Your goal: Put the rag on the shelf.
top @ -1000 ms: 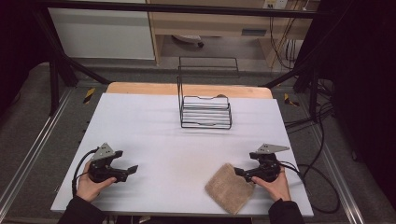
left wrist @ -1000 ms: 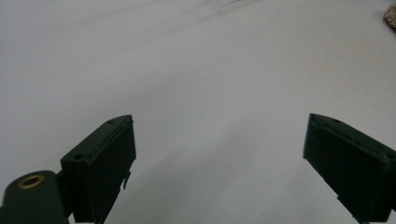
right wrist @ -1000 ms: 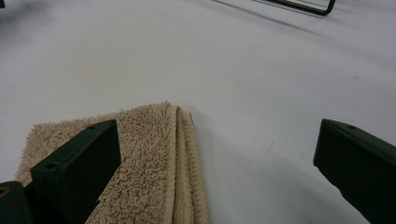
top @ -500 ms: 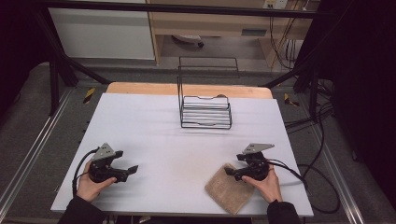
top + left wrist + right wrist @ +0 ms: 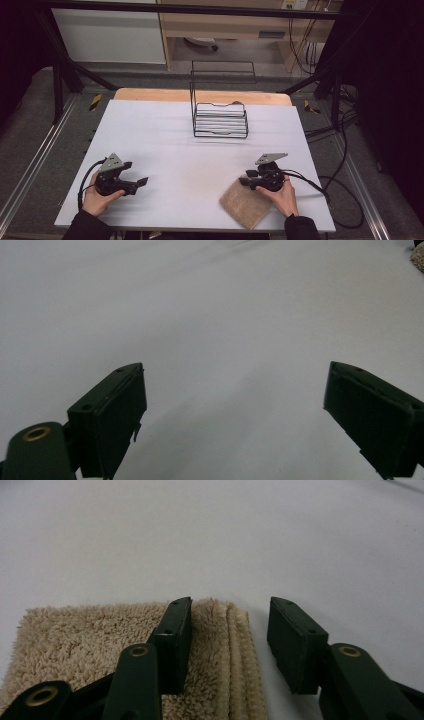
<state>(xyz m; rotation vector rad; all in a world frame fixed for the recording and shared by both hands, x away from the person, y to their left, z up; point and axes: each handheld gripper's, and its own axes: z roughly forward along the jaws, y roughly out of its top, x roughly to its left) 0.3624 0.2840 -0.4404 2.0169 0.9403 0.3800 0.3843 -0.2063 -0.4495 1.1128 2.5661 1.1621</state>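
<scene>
A folded beige towel lies on the white table near its front right edge. My right gripper sits low at the towel's far right corner. In the right gripper view the towel has its hemmed edge between the jaws: one jaw rests over the pile, the other stands on bare table beside the edge, with a gap to the cloth. The jaws of this gripper have just been closing. My left gripper rests at the front left, and in its own view it stands wide open over bare table.
A black wire rack stands at the table's far middle, in front of a wooden strip. Cables trail from both grippers, the right one looping off the table's right side.
My right gripper has slid left onto the towel's corner and its jaws have narrowed around the hem. The left gripper has stayed put.
</scene>
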